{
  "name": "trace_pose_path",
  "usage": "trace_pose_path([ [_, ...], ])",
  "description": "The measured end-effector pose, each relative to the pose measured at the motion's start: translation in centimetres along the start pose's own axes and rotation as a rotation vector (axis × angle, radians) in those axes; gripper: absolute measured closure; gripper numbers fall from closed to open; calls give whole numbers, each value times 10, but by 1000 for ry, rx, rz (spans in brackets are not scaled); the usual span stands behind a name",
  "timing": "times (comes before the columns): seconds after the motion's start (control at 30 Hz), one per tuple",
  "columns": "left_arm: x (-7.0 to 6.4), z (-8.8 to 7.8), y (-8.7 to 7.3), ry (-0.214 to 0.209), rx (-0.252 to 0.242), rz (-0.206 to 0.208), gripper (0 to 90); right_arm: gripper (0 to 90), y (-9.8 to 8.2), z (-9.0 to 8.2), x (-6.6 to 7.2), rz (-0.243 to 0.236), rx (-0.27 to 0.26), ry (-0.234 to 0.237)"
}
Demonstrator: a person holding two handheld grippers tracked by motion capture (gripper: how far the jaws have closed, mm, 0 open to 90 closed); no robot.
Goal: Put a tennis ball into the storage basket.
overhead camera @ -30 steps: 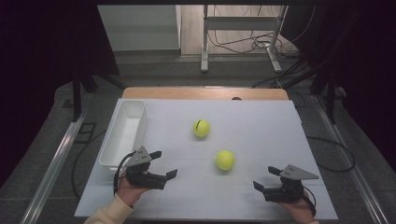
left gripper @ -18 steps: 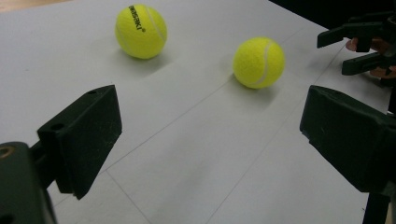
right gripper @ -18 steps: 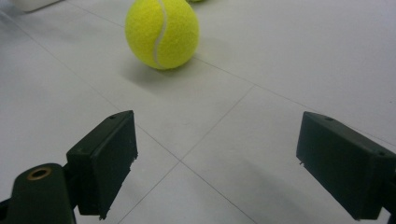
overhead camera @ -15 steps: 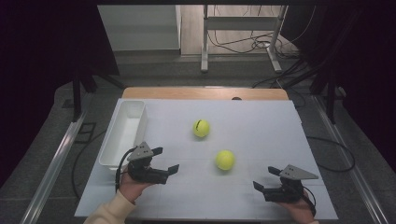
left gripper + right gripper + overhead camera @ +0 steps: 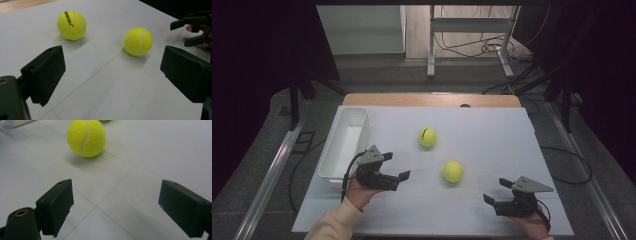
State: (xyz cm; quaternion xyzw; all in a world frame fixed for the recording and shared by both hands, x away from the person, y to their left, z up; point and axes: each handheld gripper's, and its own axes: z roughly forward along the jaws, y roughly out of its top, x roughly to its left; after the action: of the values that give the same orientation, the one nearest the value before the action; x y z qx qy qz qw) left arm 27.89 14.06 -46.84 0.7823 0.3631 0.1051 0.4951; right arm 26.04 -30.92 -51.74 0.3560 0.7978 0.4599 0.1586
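Left gripper (image 5: 398, 170) is sitting at about 8 o'clock on the white table (image 5: 492, 135), jaws spread wide and grasping nothing, pointing toward 3 o'clock. In its own view the left gripper (image 5: 112, 75) is framing both balls between its two black jaws. A hand and pale sleeve (image 5: 337, 222) are coming in from 6 o'clock behind it.

Right gripper (image 5: 497, 192) is resting at about 4 o'clock, jaws likewise released and empty, facing toward 9 o'clock. Seen from the left gripper view, the right gripper (image 5: 193, 31) is showing far off at 2 o'clock of that frame, jaws apart.

Near tennis ball (image 5: 453, 171) is lying near the table's centre, between the two grippers and a little beyond them, touching neither. In the left gripper view the near tennis ball (image 5: 138, 41) is sitting ahead and to the right of centre; in the right gripper view the near tennis ball (image 5: 86, 138) is lying straight ahead at 12 o'clock, slightly left, well clear of the jaws.

Far tennis ball (image 5: 427, 137) is resting toward 11 o'clock of the near one, apart from it, black lettering facing the left gripper view (image 5: 71, 25).

White bin (image 5: 343, 145) is standing along the table's 9 o'clock edge, just beside the left gripper.
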Motion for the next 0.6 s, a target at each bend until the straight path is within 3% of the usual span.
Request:
trace_pose_path([
  [0.6, 11, 13, 13, 6, 16, -14, 71, 131, 0, 0, 0, 1, -4, -2],
])
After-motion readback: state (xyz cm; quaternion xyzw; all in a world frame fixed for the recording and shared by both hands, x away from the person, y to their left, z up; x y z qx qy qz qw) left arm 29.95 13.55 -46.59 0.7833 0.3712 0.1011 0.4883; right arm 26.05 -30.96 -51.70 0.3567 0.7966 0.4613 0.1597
